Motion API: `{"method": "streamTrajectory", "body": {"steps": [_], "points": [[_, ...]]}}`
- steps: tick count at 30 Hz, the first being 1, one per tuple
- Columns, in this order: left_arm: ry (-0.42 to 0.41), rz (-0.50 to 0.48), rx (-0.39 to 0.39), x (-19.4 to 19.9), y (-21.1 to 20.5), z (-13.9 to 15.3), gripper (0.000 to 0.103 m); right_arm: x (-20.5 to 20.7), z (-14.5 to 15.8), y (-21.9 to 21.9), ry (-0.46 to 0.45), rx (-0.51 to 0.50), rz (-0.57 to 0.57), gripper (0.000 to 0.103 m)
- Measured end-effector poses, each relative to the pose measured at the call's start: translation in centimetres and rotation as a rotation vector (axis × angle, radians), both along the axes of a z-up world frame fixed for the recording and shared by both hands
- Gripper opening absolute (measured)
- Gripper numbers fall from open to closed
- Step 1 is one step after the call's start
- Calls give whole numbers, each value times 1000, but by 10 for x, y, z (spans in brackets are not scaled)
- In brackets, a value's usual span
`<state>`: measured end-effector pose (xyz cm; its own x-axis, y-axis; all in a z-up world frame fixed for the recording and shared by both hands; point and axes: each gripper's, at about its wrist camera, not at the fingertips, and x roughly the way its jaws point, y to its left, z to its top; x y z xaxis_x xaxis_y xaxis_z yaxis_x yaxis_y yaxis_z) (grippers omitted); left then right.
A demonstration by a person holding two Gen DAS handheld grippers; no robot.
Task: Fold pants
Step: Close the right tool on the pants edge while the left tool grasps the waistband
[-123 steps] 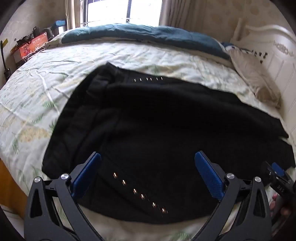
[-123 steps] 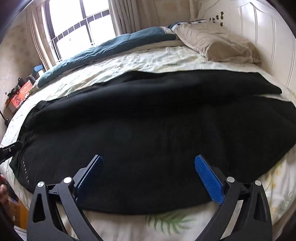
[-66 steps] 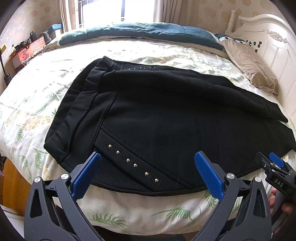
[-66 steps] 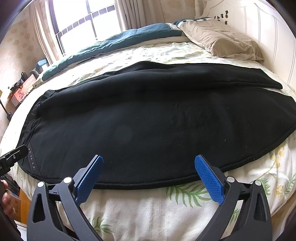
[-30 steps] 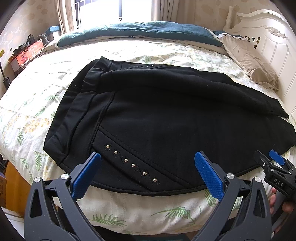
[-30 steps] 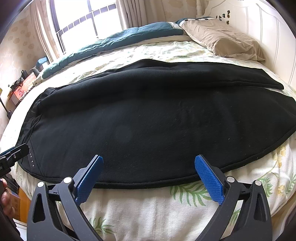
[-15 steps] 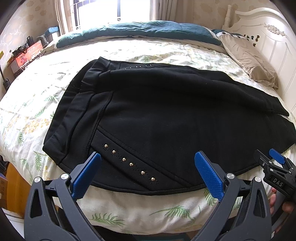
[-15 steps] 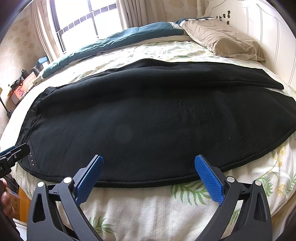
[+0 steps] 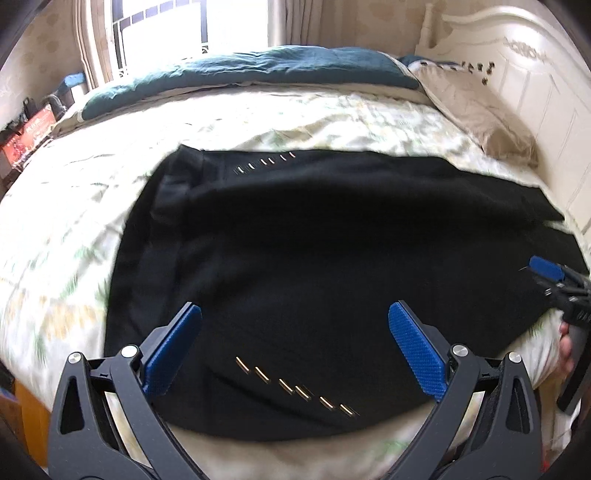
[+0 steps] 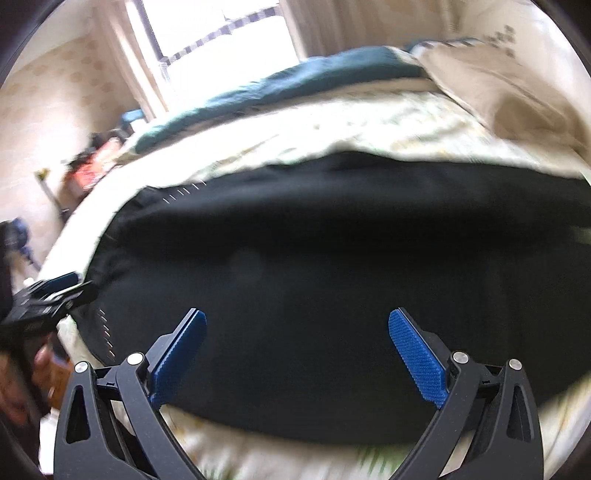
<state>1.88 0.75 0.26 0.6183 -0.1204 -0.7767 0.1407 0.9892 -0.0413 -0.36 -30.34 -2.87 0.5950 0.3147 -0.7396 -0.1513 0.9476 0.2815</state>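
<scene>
Black pants (image 9: 314, 258) lie spread across the bed, waist to the left, legs running right. A row of metal studs (image 9: 295, 386) marks the near pocket. My left gripper (image 9: 293, 323) is open and empty, just above the near waist part. My right gripper (image 10: 297, 328) is open and empty, over the near leg of the pants (image 10: 332, 277). The right gripper also shows at the right edge of the left wrist view (image 9: 557, 284), and the left gripper at the left edge of the right wrist view (image 10: 48, 295). Both views are motion blurred.
The bed has a leaf-print sheet (image 9: 74, 221). A teal duvet (image 9: 258, 70) lies along the far side, a beige pillow (image 9: 476, 110) at the white headboard (image 9: 535, 74). A window (image 9: 192, 29) is behind. Boxes (image 9: 29, 129) stand at far left.
Both grippers have moved forward and down toward the pants, which now fill more of each view. The jaws stay open. The pants have not moved.
</scene>
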Motion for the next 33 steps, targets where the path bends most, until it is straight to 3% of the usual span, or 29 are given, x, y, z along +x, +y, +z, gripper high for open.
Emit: {"method": "streamTrajectory", "body": {"steps": [4,7,10,14,18,19,21,22,25,26,27,30,33], "points": [[47,7,-47,70,51,10,101,57,21,-9,-105,-79,139,99],[71,8,-76,121,83,11,101,113,22,-12,-98,-147,242,99],[123,-4,-110,170,106,3,101,173,9,-14,-39,-197,301,99],[161,-63,-94,216,113,-14,101,228,-17,-18,74,-157,365,99],[223,-99,-157,250,121,-35,101,266,-47,-10,205,-134,430,98],[256,-95,-171,257,123,-43,92,272,-55,-6,235,-136,445,97],[290,-75,-174,267,124,-52,71,274,-63,-1,271,-134,480,87],[278,-68,-152,269,124,-51,66,273,-63,4,265,-181,491,71],[266,-104,-169,268,122,-47,13,269,-56,6,280,-144,529,25],[280,-122,-201,269,121,-47,8,265,-53,11,276,-162,550,14],[281,-128,-202,268,119,-46,8,260,-50,15,269,-183,564,11],[250,-153,-148,265,111,-39,7,247,-32,26,204,-263,553,9],[214,-144,-257,258,123,-20,6,233,-8,27,116,-284,512,9]]}}
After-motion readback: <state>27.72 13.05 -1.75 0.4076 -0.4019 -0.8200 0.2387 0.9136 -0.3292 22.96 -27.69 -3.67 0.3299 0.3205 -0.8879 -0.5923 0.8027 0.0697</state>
